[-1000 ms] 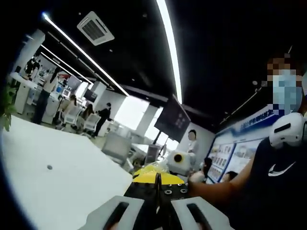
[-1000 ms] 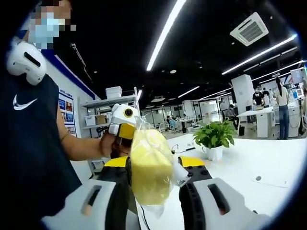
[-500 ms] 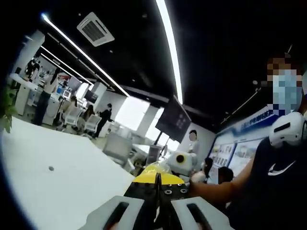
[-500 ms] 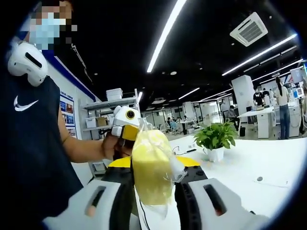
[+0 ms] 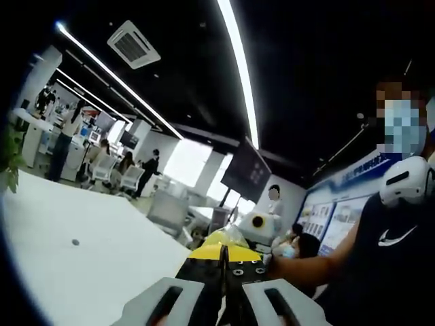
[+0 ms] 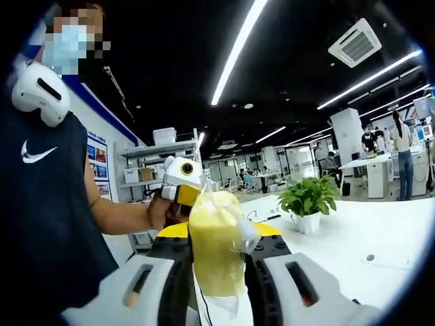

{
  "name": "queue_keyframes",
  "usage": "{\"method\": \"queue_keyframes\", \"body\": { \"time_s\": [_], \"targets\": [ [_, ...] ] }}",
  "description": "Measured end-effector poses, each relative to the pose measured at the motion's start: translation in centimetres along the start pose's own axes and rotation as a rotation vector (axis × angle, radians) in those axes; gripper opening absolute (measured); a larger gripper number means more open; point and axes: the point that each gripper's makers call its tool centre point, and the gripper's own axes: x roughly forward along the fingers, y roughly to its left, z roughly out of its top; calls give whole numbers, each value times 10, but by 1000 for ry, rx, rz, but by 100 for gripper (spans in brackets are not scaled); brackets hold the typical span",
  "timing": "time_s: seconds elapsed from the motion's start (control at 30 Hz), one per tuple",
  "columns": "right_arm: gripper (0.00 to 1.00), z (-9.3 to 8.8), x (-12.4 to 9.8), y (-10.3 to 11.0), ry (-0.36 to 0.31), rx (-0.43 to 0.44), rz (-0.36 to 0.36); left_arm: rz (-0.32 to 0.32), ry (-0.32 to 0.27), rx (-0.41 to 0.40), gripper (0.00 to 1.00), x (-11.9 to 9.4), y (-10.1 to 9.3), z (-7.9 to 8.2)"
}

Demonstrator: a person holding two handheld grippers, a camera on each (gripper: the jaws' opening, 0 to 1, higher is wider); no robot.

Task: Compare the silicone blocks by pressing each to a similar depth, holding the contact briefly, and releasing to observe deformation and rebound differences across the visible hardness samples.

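A white swoosh logo (image 6: 32,152) marks the person's dark sleeveless shirt; the wall posters (image 5: 332,231) are too blurred to read. The right gripper (image 6: 216,272) squeezes a soft yellow silicone block in a clear plastic bag (image 6: 216,250) between its jaws, held up above the white table (image 6: 380,234). The left gripper (image 5: 223,272) has its jaws pressed together, with broad bare table beyond. A potted green plant (image 6: 309,202) stands near the table's far edge.
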Motion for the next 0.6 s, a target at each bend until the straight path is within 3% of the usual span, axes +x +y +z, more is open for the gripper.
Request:
{"method": "queue_keyframes", "body": {
  "time_s": [0.6],
  "targets": [
    [13,2,-2,-1,33,62,-4,3,-14,-3,0,2,1,-1]
  ]
}}
